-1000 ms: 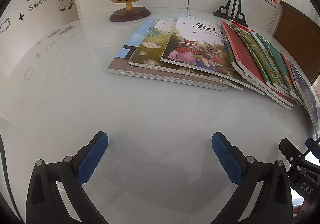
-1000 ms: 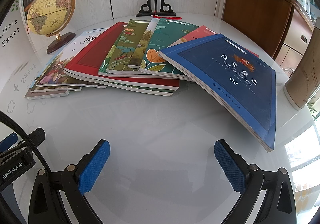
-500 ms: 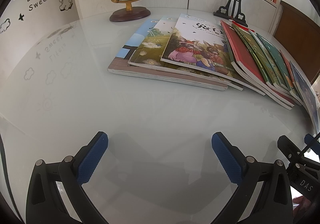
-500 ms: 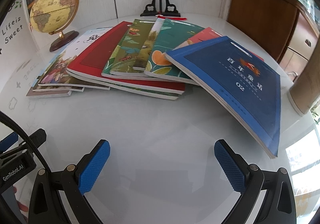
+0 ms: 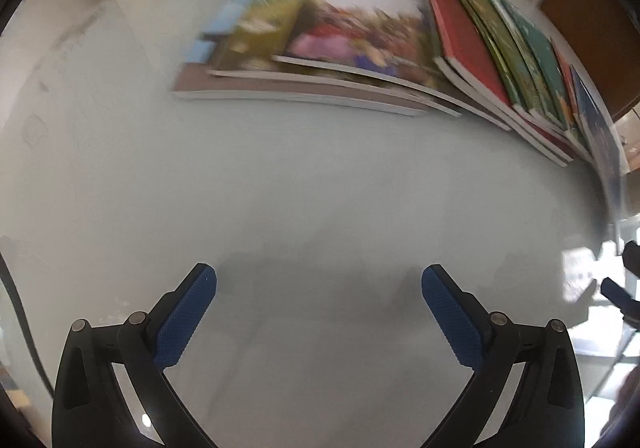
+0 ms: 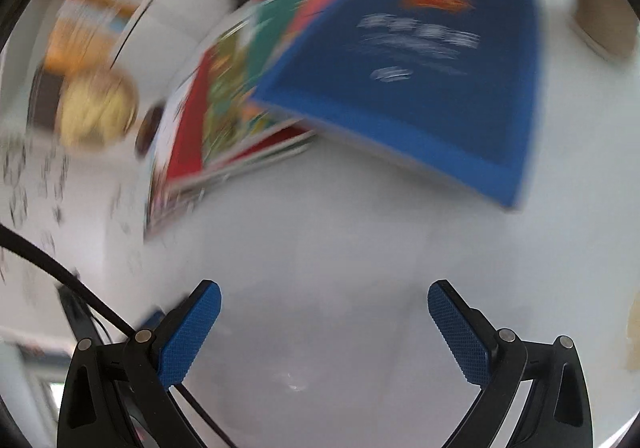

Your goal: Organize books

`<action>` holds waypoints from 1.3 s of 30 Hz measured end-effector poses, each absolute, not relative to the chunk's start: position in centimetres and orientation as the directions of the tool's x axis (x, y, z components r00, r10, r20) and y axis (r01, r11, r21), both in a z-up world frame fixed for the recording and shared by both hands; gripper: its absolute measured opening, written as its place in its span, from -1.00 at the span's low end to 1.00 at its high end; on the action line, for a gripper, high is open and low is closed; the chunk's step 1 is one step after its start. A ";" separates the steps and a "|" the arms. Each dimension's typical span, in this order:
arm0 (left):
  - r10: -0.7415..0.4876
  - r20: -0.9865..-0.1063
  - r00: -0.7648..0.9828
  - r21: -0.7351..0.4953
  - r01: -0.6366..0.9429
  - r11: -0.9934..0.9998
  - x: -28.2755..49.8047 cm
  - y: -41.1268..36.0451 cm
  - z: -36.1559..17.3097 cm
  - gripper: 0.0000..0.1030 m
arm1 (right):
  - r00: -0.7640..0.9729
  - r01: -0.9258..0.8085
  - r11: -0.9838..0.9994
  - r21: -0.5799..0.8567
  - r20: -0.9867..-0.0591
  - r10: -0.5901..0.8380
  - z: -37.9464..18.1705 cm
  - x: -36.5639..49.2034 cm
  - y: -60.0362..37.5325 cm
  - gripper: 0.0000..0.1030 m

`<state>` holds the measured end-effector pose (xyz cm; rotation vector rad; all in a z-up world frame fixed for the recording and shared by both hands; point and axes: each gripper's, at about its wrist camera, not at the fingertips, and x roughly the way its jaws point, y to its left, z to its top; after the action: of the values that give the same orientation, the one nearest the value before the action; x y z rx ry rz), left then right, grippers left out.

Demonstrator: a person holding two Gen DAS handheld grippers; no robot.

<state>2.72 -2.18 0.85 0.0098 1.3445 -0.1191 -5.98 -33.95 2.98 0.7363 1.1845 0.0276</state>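
Both views are smeared with motion blur. The left tongs (image 5: 319,280) gape wide and empty above the bare white surface (image 5: 280,188), well short of the books. The right tongs (image 6: 324,298) are spread wide too, holding nothing. The fanned row of books (image 5: 400,60) lies overlapped like shingles, each propped on its neighbour, so edges stand proud for a pinch. The blue book (image 6: 420,72) tops the row's end nearest the right tongs, its corner tilted up: likely the first pick.
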 end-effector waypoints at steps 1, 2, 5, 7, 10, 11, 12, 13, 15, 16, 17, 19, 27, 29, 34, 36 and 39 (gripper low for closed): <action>-0.106 -0.976 0.193 -0.089 0.096 0.991 3.4 -2.6 1.1 0.89 | 0.406 0.374 0.763 0.528 -0.832 0.377 3.0 -6.0 -34.8 1.00; -0.138 -0.975 0.176 -0.122 0.096 0.988 4.2 -3.1 1.5 0.86 | 0.413 0.381 0.763 0.522 -0.835 0.365 3.2 -6.0 -35.5 1.00; -0.219 -0.960 0.173 -0.206 0.092 0.974 6.2 -4.7 3.3 0.84 | 0.450 0.387 0.759 0.524 -0.825 0.341 3.8 -5.9 -37.0 1.00; -0.254 -0.955 0.155 -0.243 0.086 0.966 7.6 -6.0 4.3 0.84 | 0.471 0.389 0.753 0.530 -0.817 0.332 4.0 -5.8 -37.7 1.00; -0.277 -0.952 0.129 -0.264 0.111 0.958 9.7 -8.6 6.0 0.84 | 0.468 0.396 0.728 0.560 -0.805 0.365 3.6 -4.7 -38.9 1.00; -0.274 -0.953 0.126 -0.258 0.135 0.957 10.3 -9.7 6.5 0.84 | 0.475 0.400 0.721 0.566 -0.800 0.365 3.6 -4.7 -39.2 1.00; -0.264 -0.957 0.120 -0.244 0.159 0.957 10.7 -10.7 6.8 0.84 | 0.488 0.406 0.712 0.573 -0.795 0.361 3.8 -4.7 -39.9 1.00; -0.237 -0.966 0.104 -0.215 0.185 0.959 11.3 -12.1 7.0 0.84 | 0.500 0.415 0.704 0.576 -0.791 0.353 3.9 -4.6 -40.5 1.00; -0.196 -0.978 0.069 -0.178 0.212 0.961 12.5 -13.9 6.9 0.84 | 0.518 0.434 0.679 0.592 -0.780 0.350 3.9 -4.4 -42.1 1.00; -0.193 -0.980 0.042 -0.180 0.214 0.960 13.1 -14.9 6.6 0.84 | 0.528 0.446 0.657 0.608 -0.771 0.354 3.8 -4.2 -42.9 1.00; -0.206 -0.978 0.021 -0.197 0.219 0.956 13.2 -15.5 6.3 0.84 | 0.536 0.453 0.642 0.618 -0.764 0.358 3.7 -3.9 -43.4 1.00; -0.240 -0.971 -0.026 -0.238 0.246 0.939 13.8 -17.6 5.9 0.83 | 0.547 0.459 0.628 0.628 -0.757 0.357 3.8 -3.7 -44.2 1.00; -0.149 -0.984 -0.099 -0.176 0.383 0.907 12.9 -24.0 3.9 0.83 | 0.552 0.465 0.604 0.647 -0.745 0.374 3.1 -3.5 -44.7 1.00; -0.141 -0.985 -0.104 -0.171 0.399 0.901 12.8 -25.1 3.5 0.84 | 0.565 0.464 0.615 0.638 -0.747 0.349 3.3 -3.7 -45.1 1.00; -0.123 -0.992 -0.022 -0.118 0.490 0.864 12.4 -28.6 4.0 0.77 | 0.576 0.440 0.631 0.639 -0.740 0.348 3.3 -3.4 -45.8 1.00; -0.112 -0.993 0.048 -0.068 0.544 0.837 11.9 -29.9 4.8 0.76 | 0.580 0.431 0.640 0.637 -0.738 0.344 3.3 -3.3 -45.8 1.00; -0.127 -0.989 0.079 -0.046 0.649 0.760 11.0 -32.1 4.9 0.70 | 0.583 0.417 0.656 0.630 -0.738 0.339 3.3 -3.0 -45.7 1.00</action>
<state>11.02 -32.12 4.88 0.4677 1.3793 -0.6129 -3.03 -45.66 3.35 0.8926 0.9826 -0.0532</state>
